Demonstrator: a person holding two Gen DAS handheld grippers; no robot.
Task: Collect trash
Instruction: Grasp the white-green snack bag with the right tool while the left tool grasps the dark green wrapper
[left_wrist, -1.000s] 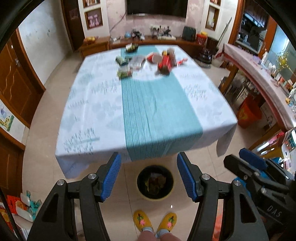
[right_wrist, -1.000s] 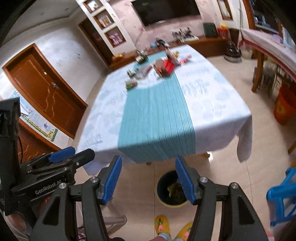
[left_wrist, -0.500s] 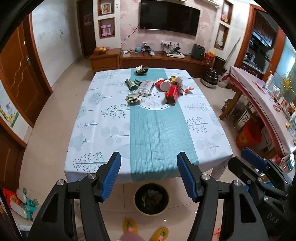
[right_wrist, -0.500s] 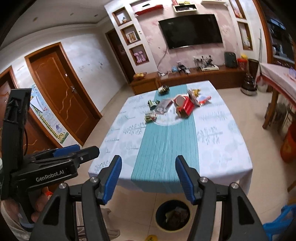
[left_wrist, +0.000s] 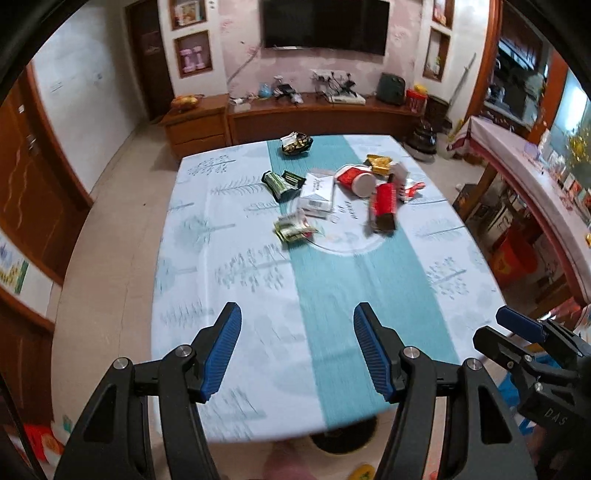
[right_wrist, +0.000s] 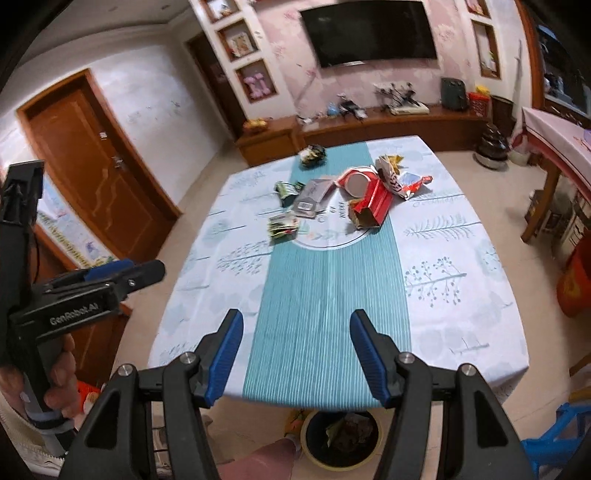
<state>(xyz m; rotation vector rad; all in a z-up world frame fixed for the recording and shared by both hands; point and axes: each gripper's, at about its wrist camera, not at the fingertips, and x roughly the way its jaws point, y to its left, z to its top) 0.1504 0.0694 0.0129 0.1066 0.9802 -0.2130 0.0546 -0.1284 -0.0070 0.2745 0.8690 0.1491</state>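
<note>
Two views | left wrist: left claw (left_wrist: 297, 349) released, empty, above near bench (left_wrist: 258, 369) edge; trash pile (left_wrist: 332, 188) far on the bench | right wrist: right claw (right_wrist: 295, 354) released, empty; bin (right_wrist: 341, 435) on floor under bench edge

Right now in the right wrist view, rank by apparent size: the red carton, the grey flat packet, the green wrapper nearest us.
1. Red carton, largest.
2. Grey flat packet.
3. Green wrapper, smallest, though it lies slightly nearer, so the gap with the packet is unsure.
</note>
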